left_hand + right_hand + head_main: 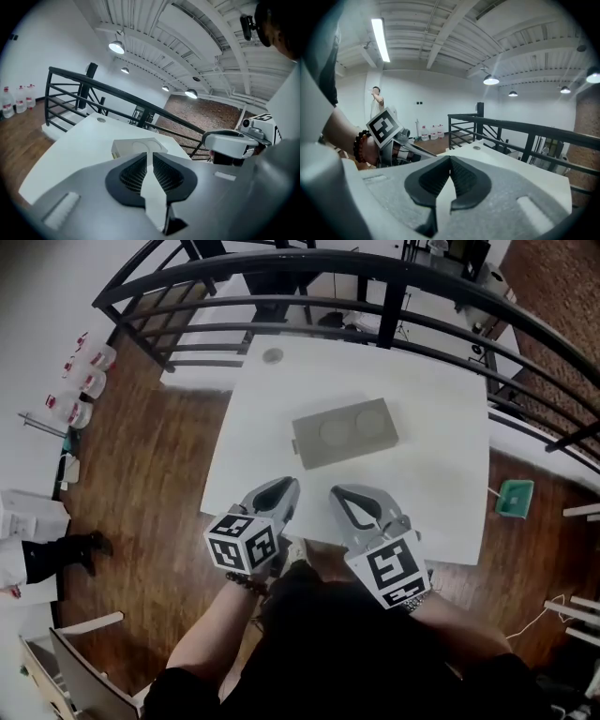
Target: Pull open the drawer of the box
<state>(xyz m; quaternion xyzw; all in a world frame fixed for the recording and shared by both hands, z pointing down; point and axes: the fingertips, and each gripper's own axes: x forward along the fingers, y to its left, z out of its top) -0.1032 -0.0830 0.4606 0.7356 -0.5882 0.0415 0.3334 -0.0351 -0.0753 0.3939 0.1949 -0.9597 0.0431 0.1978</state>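
Observation:
A flat grey box (345, 432) with two round dips in its top lies in the middle of the white table (441, 474), and nothing sticks out of its sides. In the left gripper view the box (136, 147) sits just beyond the jaw tips. Both grippers hover over the table's near edge, short of the box and side by side. My left gripper (285, 487) (148, 155) has a narrow gap between its tips and nothing in it. My right gripper (338, 493) (450, 158) has its tips touching and holds nothing. The right gripper view does not show the box.
A black curved railing (394, 296) runs round the table's far side. A round cable hole (273, 355) is near the far left corner. Water bottles (84, 381) stand on the wooden floor at left, a green container (515, 496) at right. A person (33, 545) stands at far left.

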